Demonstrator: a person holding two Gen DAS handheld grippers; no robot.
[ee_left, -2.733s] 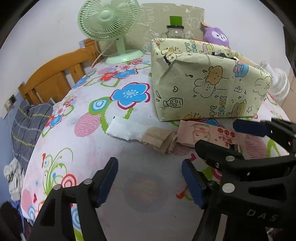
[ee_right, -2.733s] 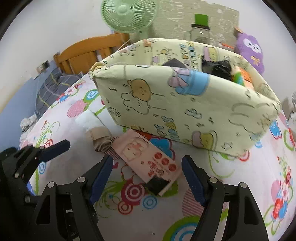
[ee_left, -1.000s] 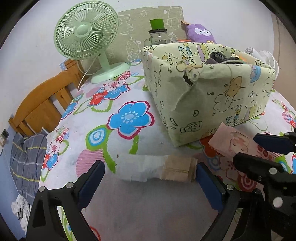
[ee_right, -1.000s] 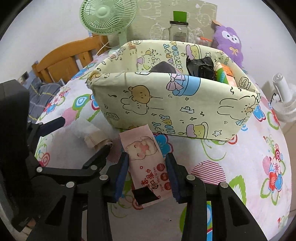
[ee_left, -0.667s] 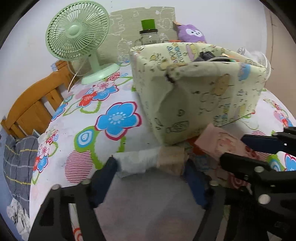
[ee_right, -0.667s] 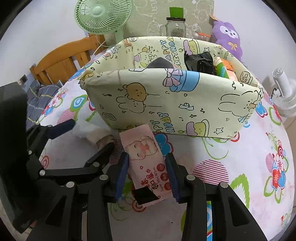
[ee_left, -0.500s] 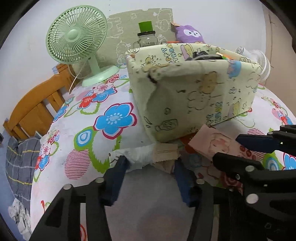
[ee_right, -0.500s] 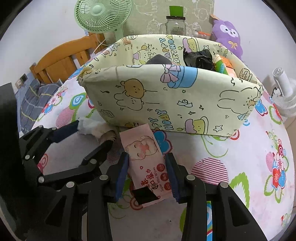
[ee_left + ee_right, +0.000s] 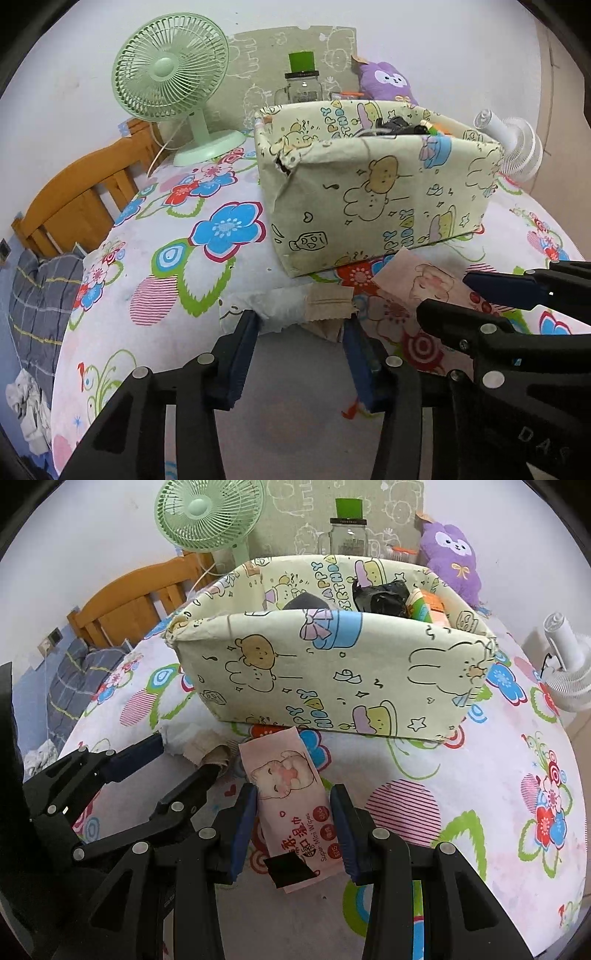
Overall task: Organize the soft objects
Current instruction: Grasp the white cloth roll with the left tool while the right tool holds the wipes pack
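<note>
Two hand-held black grippers with blue pads work at the near edge of a surface covered in a white cloth printed with bright flowers (image 9: 229,229). The left gripper (image 9: 301,328), low in the centre of its own view, is closing its jaws on a crumpled white-and-beige soft roll (image 9: 295,308), which sits between the pads at the foot of a pale yellow fabric-covered storage box printed with cartoon bears and rabbits (image 9: 373,195); both pads appear to touch the roll's ends. The right gripper (image 9: 293,823), at lower centre of its view, holds its jaws clamped on a flat pink packet of wet wipes bearing a cartoon animal (image 9: 291,794), which lies on the cloth with its far end just short of the box's front wall. In the right view the left gripper enters from the lower left, the roll just beside the packet's upper left corner. Dark items and an orange-and-green pack fill the box's upper right section. Behind the box stand a mint-green desk fan (image 9: 170,81), a glass jar with a black lid (image 9: 303,88) and a purple plush toy (image 9: 452,550). A small white fan (image 9: 565,664) sits at far right, and a wooden chair back (image 9: 74,199) shows at left.
</note>
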